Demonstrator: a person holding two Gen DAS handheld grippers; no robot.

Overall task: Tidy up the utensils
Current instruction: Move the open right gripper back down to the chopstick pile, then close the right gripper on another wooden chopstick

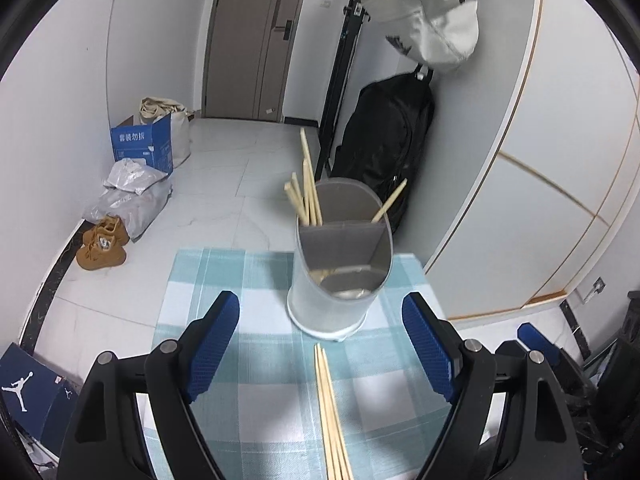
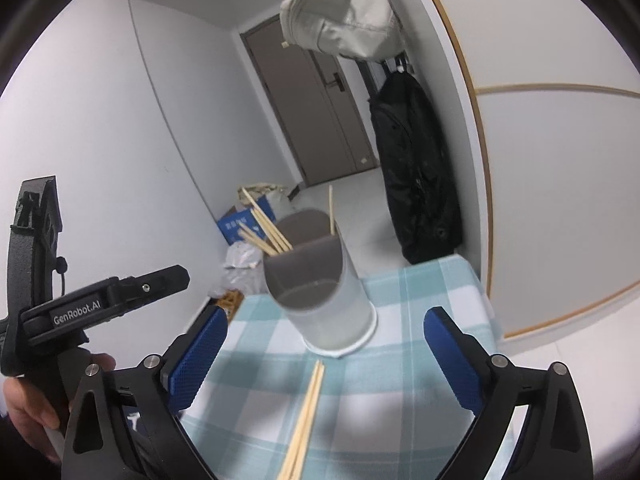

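Note:
A grey two-compartment utensil holder (image 1: 338, 264) (image 2: 320, 292) stands on the teal checked tablecloth (image 1: 248, 360) (image 2: 400, 360). Several wooden chopsticks (image 1: 306, 196) (image 2: 264, 228) stand in its far compartment; a metal spoon (image 1: 344, 274) lies in the near one. A bundle of loose chopsticks (image 1: 332, 412) (image 2: 304, 416) lies on the cloth in front of the holder. My left gripper (image 1: 320, 344) is open and empty above the bundle. My right gripper (image 2: 326, 356) is open and empty, also over the bundle. The left gripper's body (image 2: 80, 308) shows in the right wrist view.
A black backpack (image 1: 384, 148) and white bag (image 1: 428, 16) hang by the wall right of the table. On the floor left are a blue box (image 1: 142, 146), plastic bags (image 1: 128, 196), brown shoes (image 1: 102, 244) and a shoebox (image 1: 28, 388).

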